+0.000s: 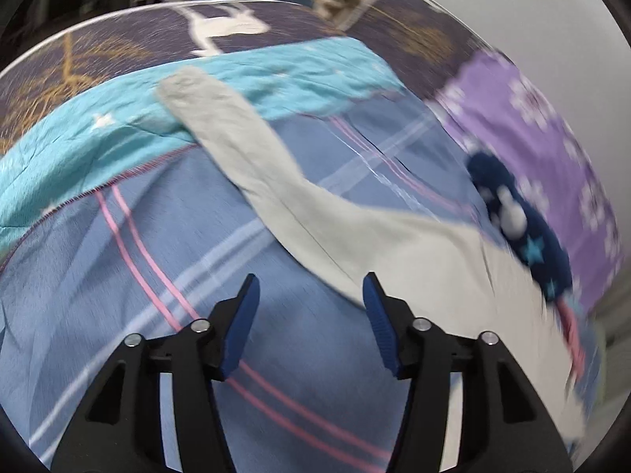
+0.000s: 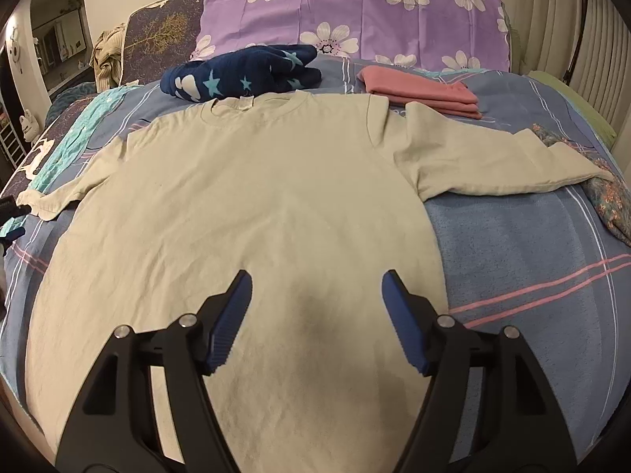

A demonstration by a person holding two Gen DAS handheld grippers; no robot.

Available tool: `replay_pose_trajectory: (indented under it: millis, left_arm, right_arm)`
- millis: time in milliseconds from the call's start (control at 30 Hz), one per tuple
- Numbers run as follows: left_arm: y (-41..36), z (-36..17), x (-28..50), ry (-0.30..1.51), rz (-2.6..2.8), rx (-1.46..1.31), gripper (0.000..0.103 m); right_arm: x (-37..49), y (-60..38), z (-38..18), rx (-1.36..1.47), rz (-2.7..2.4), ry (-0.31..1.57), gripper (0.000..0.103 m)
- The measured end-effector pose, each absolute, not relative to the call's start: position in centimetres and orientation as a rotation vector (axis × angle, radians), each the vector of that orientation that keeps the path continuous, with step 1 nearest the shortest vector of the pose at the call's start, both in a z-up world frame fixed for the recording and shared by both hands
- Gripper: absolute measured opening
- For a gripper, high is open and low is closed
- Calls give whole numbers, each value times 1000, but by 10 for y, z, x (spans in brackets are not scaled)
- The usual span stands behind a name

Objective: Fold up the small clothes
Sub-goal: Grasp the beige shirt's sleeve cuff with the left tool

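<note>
A pale cream long-sleeved shirt (image 2: 244, 205) lies flat, front up, on the blue striped bedsheet (image 2: 512, 244), both sleeves spread outward. My right gripper (image 2: 317, 283) hovers open over the shirt's lower body, with nothing between its blue pads. In the blurred left wrist view, the shirt's left sleeve (image 1: 252, 149) runs diagonally from the cuff at upper left down to the body at right. My left gripper (image 1: 311, 287) is open above the bare sheet (image 1: 118, 276) beside that sleeve. Its right fingertip (image 1: 372, 291) stands at the shirt's edge and grips nothing.
A folded navy garment with stars (image 2: 240, 73) and a folded pink stack (image 2: 422, 92) lie beyond the collar, before a purple flowered pillow (image 2: 355, 12). A teal blanket (image 1: 118, 126) lies past the left cuff. A floral cloth (image 2: 607, 197) sits under the right cuff.
</note>
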State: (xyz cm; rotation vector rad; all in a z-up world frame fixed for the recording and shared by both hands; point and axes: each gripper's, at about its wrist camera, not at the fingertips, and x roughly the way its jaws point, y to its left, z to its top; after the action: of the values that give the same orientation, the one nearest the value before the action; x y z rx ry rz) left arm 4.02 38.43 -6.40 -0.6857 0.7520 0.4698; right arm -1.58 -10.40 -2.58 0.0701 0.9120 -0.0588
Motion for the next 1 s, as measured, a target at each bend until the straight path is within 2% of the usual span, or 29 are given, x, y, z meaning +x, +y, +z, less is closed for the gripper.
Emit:
replay_pose_trajectory:
  millis: [167, 333, 367, 400, 467, 500, 600, 767, 800, 833, 867, 900, 1000]
  left_arm:
    - [452, -88, 75, 773, 582, -801, 62]
    - [493, -90, 96, 713, 722, -838, 62]
    - [495, -88, 100, 732, 696, -824, 56]
    - [496, -83, 107, 717, 675, -798, 28]
    - [494, -73, 114, 709, 661, -773, 2]
    - [489, -65, 115, 686, 637, -772, 0]
    - [454, -25, 124, 605, 513, -683, 0]
    - [348, 39, 144, 547, 227, -452, 0]
    - [331, 43, 146, 555, 219, -408, 3]
    - [321, 43, 148, 573, 235, -374, 11]
    - [316, 39, 150, 589, 266, -351, 36]
    - [316, 30, 150, 607, 333, -331, 49]
    - [351, -6, 146, 697, 481, -395, 49]
  right_arm:
    - [-13, -116, -34, 70, -108, 944, 70]
    - [-10, -126, -39, 92, -141, 955, 71]
    - [-9, -128, -41, 95, -146, 961, 71]
    - [-7, -129, -43, 98, -150, 967, 71]
    - [-4, -132, -47, 109, -158, 977, 71]
    - [-2, -132, -47, 114, -156, 978, 71]
    - [1, -132, -48, 118, -144, 971, 71]
    - [5, -133, -43, 129, -125, 948, 72]
    - [4, -134, -42, 137, -122, 945, 72]
    - [3, -135, -42, 143, -119, 944, 72]
    - [2, -136, -42, 148, -116, 944, 73]
    - [1, -138, -43, 150, -114, 947, 73]
    - [-2, -145, -47, 151, -125, 960, 73]
